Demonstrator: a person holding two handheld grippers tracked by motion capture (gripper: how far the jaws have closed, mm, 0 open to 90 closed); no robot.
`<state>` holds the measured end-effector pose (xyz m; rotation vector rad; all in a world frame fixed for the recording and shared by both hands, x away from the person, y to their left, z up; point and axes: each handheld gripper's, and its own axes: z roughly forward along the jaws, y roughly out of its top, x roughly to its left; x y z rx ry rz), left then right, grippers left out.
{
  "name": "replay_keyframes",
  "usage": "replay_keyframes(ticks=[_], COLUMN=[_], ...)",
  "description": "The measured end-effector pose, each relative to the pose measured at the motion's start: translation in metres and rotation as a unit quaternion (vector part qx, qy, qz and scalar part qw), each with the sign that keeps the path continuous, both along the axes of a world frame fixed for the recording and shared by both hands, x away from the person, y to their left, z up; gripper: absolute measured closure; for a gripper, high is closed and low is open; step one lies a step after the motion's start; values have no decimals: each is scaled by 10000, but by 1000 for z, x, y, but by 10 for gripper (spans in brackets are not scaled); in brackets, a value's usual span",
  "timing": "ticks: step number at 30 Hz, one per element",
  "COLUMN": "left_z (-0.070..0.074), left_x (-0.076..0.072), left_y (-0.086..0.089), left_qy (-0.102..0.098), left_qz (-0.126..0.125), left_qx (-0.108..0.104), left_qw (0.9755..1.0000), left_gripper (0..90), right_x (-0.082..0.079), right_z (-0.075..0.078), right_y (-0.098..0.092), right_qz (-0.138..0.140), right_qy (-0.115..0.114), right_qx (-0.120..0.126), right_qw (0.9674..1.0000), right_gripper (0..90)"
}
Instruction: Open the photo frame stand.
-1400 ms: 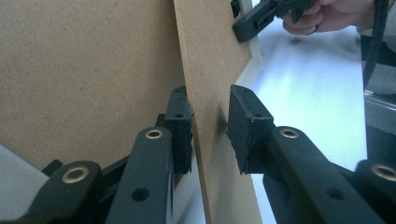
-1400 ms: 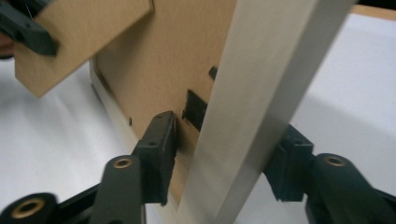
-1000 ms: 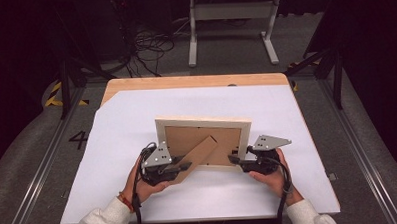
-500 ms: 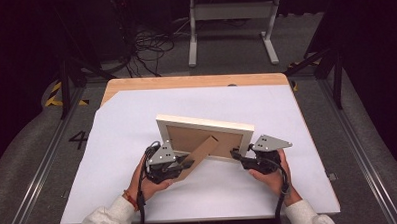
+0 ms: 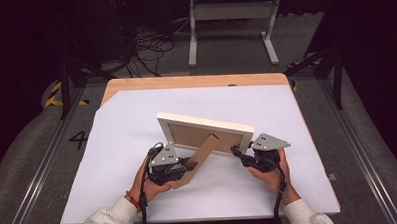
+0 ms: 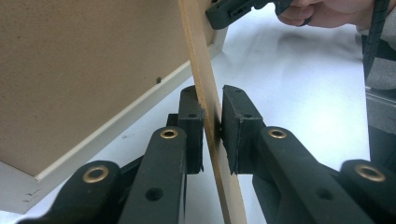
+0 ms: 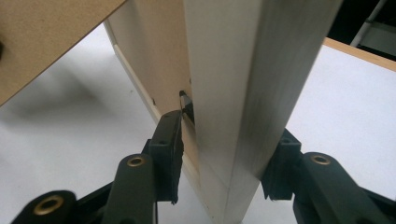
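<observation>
High view: a picture frame (image 5: 207,134) stands tilted on the white sheet (image 5: 112,145) covering the table (image 5: 135,84), its brown back toward the person. At the left, the left gripper (image 5: 188,166) pinches the frame's fold-out stand (image 5: 198,159), a brown strip slanting from the back panel down to the sheet. Left gripper view has that stand (image 6: 208,116) edge-on between the two black pads, which press it from both sides, jaws narrow. To the right, the right gripper (image 5: 236,151) grips the frame's right edge. Right gripper view has the pale wooden side of the frame (image 7: 243,93) between its jaws, one pad on the back face, the other on the front, at a middling width.
</observation>
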<state>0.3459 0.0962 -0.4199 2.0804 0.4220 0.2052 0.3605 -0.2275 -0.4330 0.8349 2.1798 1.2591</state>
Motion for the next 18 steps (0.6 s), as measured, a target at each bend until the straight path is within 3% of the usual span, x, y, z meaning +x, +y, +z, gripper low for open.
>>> replay_keyframes(ticks=[6, 18], left_z=[-2, -8], left_x=[-4, -7], left_y=[-5, -12], left_qy=[-54, 39], left_qz=[-19, -106], left_qx=[147, 207], left_qw=[9999, 9997], left_gripper=[771, 737], right_x=[0, 1], right_z=[0, 0], right_y=[1, 1], right_qz=[-75, -272], right_qy=[-55, -122], right_qx=[-73, -202], right_qw=[9999, 9994], right_gripper=[556, 526])
